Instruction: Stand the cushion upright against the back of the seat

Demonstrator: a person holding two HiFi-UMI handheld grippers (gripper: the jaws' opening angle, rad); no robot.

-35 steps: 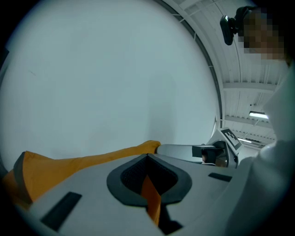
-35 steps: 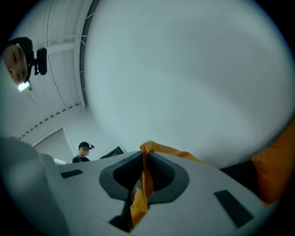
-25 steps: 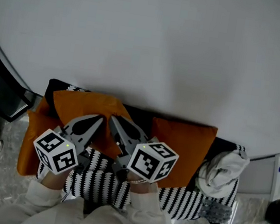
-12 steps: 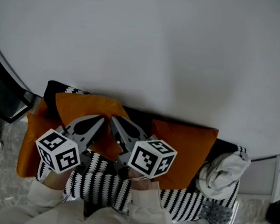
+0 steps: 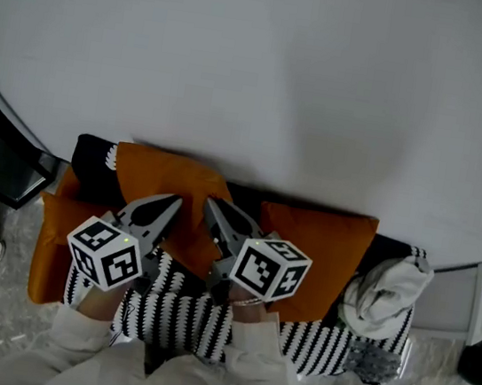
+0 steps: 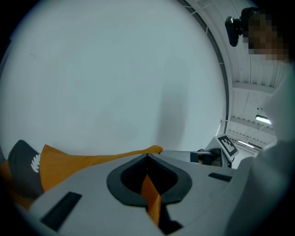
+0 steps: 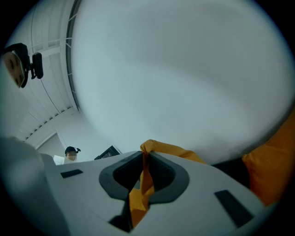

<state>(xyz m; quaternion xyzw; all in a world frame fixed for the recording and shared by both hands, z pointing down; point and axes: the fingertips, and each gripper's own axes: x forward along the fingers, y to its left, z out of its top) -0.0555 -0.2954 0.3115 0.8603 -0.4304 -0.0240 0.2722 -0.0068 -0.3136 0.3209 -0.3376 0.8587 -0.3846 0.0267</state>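
Both grippers have a bite on the same orange cushion [image 5: 158, 179] right now. The left gripper [image 5: 170, 202] has its jaws pinched tight on a fold of the orange fabric. The right gripper [image 5: 212, 204] is clamped on a bunched-up corner of it, so there's cloth poking out between the jaws in both gripper views. The cushion is on the left half of the seat [image 5: 90, 149], up at the seat's dark back, with its top edge sticking a bit above that back against the pale wall [image 5: 261, 56] behind the seat. Can't really tell if its bottom edge rests on the seat, the grippers cover that. A second orange cushion [image 5: 327, 245] leans at the back on the seat's right half, and a third orange cushion [image 5: 53, 240] is at the seat's left end. A striped throw [image 5: 334, 349] covers the seat's front, and a white cloth bundle [image 5: 385, 294] sits at the seat's right end.
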